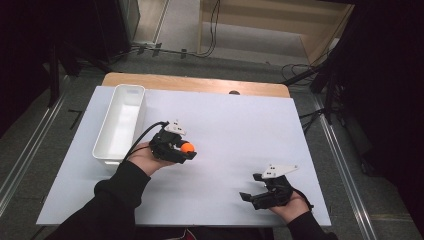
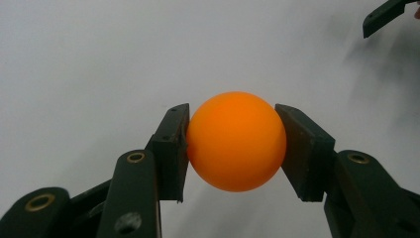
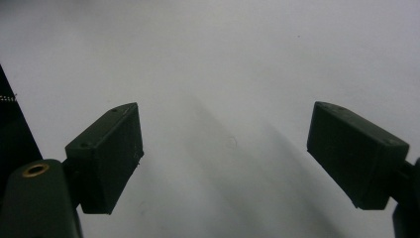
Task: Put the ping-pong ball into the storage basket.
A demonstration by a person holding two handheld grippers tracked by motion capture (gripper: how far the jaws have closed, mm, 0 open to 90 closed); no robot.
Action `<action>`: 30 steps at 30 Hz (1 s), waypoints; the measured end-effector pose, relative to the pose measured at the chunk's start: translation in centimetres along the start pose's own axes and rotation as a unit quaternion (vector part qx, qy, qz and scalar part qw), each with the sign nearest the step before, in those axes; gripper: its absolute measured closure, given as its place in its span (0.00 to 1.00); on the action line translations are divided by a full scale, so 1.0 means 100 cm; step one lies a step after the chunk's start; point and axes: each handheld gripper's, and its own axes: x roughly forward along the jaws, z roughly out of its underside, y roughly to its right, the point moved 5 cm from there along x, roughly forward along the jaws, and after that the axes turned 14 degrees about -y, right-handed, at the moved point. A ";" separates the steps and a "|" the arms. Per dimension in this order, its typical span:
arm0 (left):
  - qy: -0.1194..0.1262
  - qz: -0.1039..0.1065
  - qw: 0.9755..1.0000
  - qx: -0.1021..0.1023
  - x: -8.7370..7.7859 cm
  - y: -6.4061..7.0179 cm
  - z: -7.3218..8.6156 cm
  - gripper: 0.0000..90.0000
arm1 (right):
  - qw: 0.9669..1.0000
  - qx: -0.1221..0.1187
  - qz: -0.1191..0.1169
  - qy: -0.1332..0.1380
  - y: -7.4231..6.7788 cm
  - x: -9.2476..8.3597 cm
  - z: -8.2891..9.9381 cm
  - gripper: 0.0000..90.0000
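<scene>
Orange ball: 1, clamped in left gripper. Right gripper jaws apart, empty. 1 white bin.

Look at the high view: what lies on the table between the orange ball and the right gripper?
Nothing: between the orange ball and the right gripper the high view shows bare white table.

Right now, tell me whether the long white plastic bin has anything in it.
Empty. In the high view the long white plastic bin shows only bare white floor and walls; the small orange ball sits clamped in the left gripper.
</scene>
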 end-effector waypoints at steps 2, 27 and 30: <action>-0.002 0.002 1.000 -0.001 -0.001 -0.001 0.001 0.56 | 1.000 0.000 0.000 0.000 0.000 0.000 0.000 0.14; -0.016 -0.019 1.000 -0.008 -0.021 -0.011 0.005 0.56 | 1.000 0.003 0.002 0.002 0.002 0.000 0.000 0.14; -0.012 -0.018 1.000 -0.017 -0.025 -0.014 0.007 0.56 | 1.000 0.003 0.003 0.001 0.002 -0.001 0.001 0.14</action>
